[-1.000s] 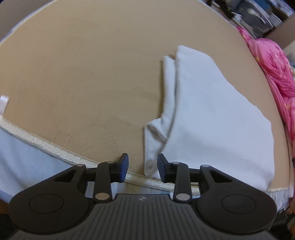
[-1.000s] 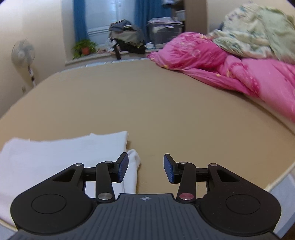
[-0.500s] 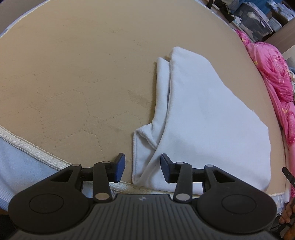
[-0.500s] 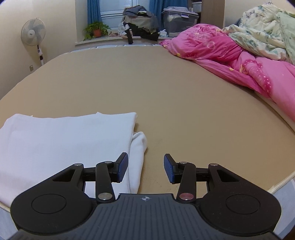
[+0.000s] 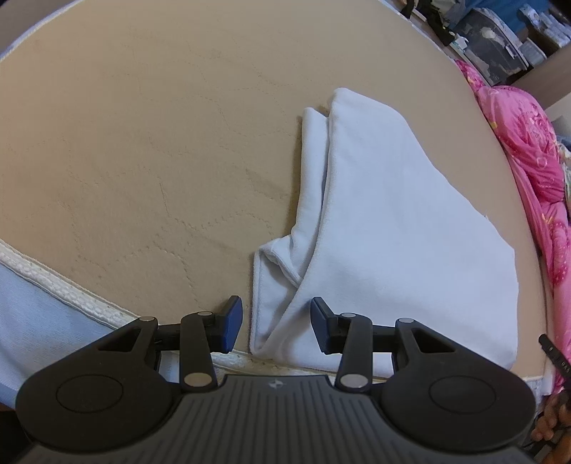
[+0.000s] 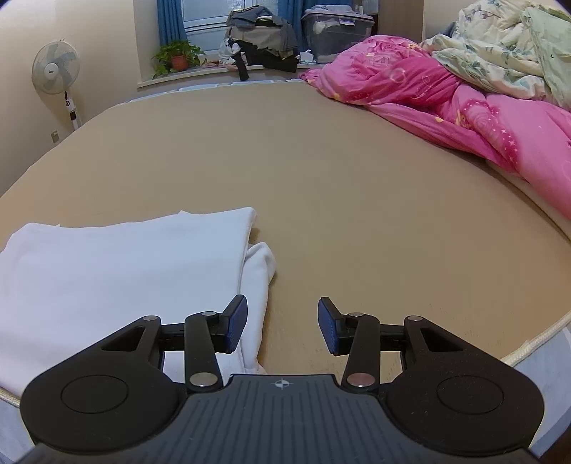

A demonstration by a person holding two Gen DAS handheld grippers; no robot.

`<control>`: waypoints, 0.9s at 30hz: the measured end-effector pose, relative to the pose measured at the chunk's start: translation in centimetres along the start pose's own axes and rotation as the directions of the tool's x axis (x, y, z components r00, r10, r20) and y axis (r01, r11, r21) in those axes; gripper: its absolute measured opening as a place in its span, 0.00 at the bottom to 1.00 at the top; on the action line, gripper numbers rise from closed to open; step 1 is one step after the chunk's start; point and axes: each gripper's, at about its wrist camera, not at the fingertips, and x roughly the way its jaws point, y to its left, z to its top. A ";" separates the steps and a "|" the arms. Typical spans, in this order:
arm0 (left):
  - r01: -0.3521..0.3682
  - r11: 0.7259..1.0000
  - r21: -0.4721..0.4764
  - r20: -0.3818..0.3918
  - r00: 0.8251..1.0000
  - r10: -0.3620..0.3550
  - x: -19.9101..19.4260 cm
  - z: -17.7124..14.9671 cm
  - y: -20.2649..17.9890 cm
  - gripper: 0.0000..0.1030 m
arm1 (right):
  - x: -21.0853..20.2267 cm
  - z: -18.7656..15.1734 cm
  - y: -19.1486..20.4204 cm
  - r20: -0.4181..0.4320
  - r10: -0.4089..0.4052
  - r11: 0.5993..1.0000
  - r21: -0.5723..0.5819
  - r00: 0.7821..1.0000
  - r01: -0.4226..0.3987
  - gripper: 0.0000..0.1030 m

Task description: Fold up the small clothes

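A white garment point(image 5: 392, 221) lies folded on the tan mattress point(image 5: 142, 142), near its front edge. My left gripper point(image 5: 276, 323) is open and empty, its jaws standing on either side of the garment's near left corner, just above it. In the right wrist view the same garment point(image 6: 117, 264) lies at the lower left. My right gripper point(image 6: 282, 324) is open and empty, above the garment's right edge and the bare mattress point(image 6: 357, 200) beside it.
A pink quilt point(image 6: 464, 107) and a pale floral quilt point(image 6: 499, 46) are heaped along the right of the bed. A fan point(image 6: 55, 73), a potted plant point(image 6: 176, 57), piled clothes point(image 6: 260, 35) and a storage bin point(image 6: 335, 32) stand beyond the far edge.
Both grippers have moved forward and a little upward over the bed, so the garment sits further into each view. Both stayed open, and the garment has not moved.
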 end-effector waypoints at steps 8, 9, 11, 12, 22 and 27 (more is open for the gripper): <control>0.012 0.999 -0.032 -0.008 1.000 -0.012 0.9 0.4 0.3 0.47 | -0.1 0.1 -0.4 0.000 0.004 1.000 0.011 1.000 -0.004 0.44; 0.007 1.000 -0.025 -0.003 1.000 -0.008 1.0 0.3 0.1 0.47 | -0.1 0.1 -0.4 0.000 0.005 1.000 0.011 1.000 -0.005 0.44; 0.000 1.000 -0.011 0.010 1.000 0.000 1.0 0.2 -0.2 0.49 | -0.1 0.2 -0.4 0.002 0.007 1.000 0.011 1.000 -0.007 0.44; -0.004 1.000 -0.002 0.020 1.000 0.004 1.1 0.1 -0.4 0.49 | -0.2 0.1 -0.3 0.004 0.007 1.000 0.011 1.000 -0.007 0.44; 0.139 0.989 -0.057 0.094 0.987 -0.133 -0.6 -0.8 0.4 0.25 | -0.8 0.0 -0.3 0.019 0.003 1.000 0.029 1.000 -0.004 0.44; 0.126 0.986 -0.113 0.047 0.991 -0.122 0.5 -0.9 1.3 0.32 | -1.1 0.3 -0.8 0.028 0.003 0.998 0.062 1.000 -0.005 0.44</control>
